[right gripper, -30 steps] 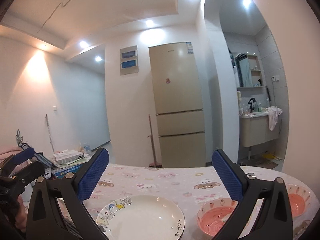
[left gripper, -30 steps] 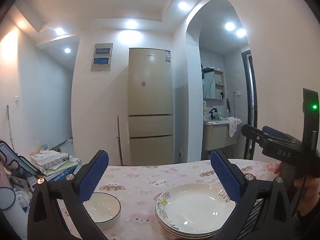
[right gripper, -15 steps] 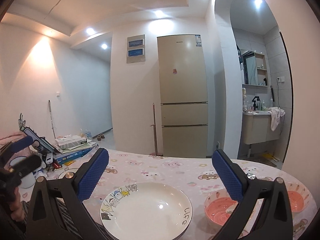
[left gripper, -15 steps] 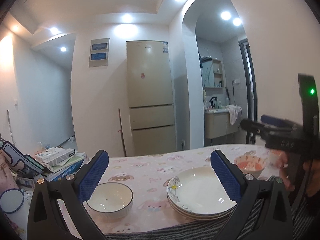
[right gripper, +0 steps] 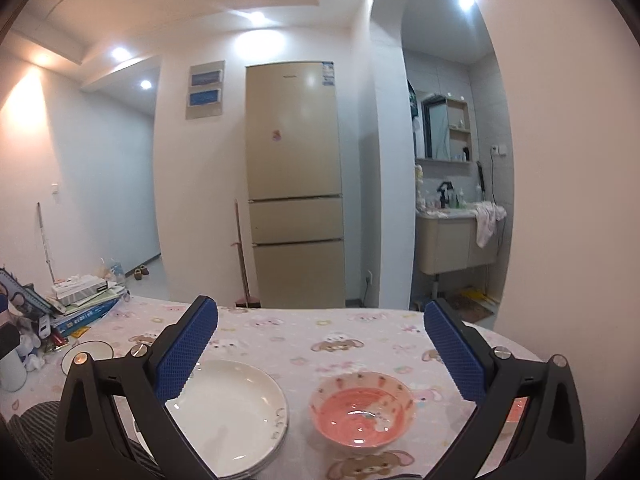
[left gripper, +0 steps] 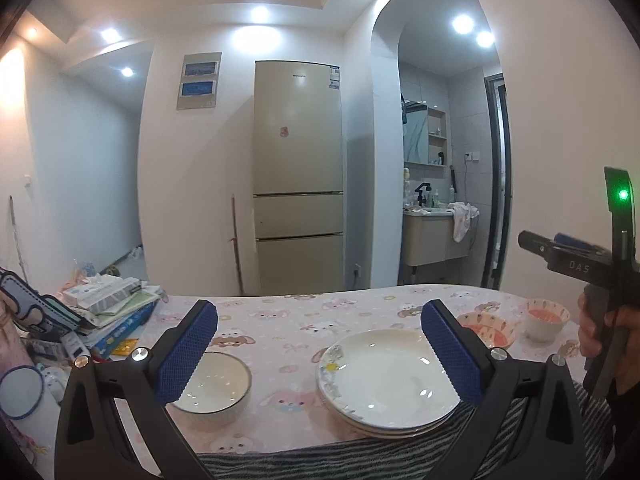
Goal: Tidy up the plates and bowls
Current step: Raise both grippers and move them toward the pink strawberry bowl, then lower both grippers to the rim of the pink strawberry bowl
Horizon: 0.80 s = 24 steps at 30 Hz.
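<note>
From the left wrist camera, the left gripper (left gripper: 318, 344) hangs above the near edge of the table (left gripper: 304, 316), its blue-padded fingers (left gripper: 188, 350) spread wide with nothing between them. Below and between the fingers sits a stack of white plates (left gripper: 384, 380), and to its left, apart from it, stands a white bowl with a dark rim (left gripper: 218, 386). Further right on the pink cartoon-print tablecloth are a pink bowl (left gripper: 490, 330), partly hidden by the right finger, and a second pink bowl (left gripper: 544, 318) beyond it. At the right edge a hand (left gripper: 600, 336) grips the handle of the right gripper (left gripper: 560, 250), seen side-on; from here its jaws cannot be judged. A pile of books and boxes (left gripper: 108, 300) lies at the table's left end, with a beige refrigerator (left gripper: 298, 208) behind. From the right wrist camera, the right gripper (right gripper: 320, 348) has its fingers (right gripper: 454, 354) wide apart and empty, held above the table. The plate stack (right gripper: 236, 412) lies under the left finger, the pink bowl (right gripper: 362, 412) sits just beside it to the right, and the white bowl (right gripper: 88, 352) shows far left.
</note>
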Available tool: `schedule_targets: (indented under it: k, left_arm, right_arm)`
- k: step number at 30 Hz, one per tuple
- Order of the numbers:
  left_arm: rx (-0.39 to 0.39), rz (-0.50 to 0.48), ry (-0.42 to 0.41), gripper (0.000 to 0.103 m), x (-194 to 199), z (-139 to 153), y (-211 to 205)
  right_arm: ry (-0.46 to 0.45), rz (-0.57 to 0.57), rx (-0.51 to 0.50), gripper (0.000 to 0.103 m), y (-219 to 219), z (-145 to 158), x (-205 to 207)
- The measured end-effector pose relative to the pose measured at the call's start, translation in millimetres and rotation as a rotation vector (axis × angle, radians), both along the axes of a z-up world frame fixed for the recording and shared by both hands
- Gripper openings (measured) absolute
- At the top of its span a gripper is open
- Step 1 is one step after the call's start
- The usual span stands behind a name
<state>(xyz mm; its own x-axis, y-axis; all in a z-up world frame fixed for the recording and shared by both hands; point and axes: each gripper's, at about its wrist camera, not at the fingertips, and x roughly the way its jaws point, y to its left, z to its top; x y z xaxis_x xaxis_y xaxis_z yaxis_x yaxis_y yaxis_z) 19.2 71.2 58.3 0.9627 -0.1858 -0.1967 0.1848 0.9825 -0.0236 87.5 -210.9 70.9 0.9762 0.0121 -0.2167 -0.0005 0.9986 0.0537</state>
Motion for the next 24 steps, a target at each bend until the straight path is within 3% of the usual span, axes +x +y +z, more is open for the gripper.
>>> schedule_targets:
  k: [4,8,13,18,24]
  left_arm:
    - [-0.039,-0.052,-0.004,0.103,14.3,10.6,-17.9]
    - [-0.015,-0.068,-0.038,0.103,25.0,10.9,-44.0]
    - [-0.034,-0.163,0.085,0.103,60.4,3.9,-80.7]
    - [0.031,-0.221,0.106,0.103,81.5,1.7,-123.2]
    - [0.046,-0.295,0.242,0.103,107.9,-11.3,-167.8]
  right_arm:
    - [0.053,0.002,0.074,0.103,-27.2,2.6,2.4]
    - [0.117,0.006,0.068,0.103,-40.7,-8.1,8.3]
    - [0.280,-0.030,0.077,0.100,-58.3,-28.7,29.1]
    - [0.282,-0.074,0.142,0.098,-91.4,-33.1,25.0]
    - [0.326,-0.095,0.157,0.093,-119.7,-41.6,24.2]
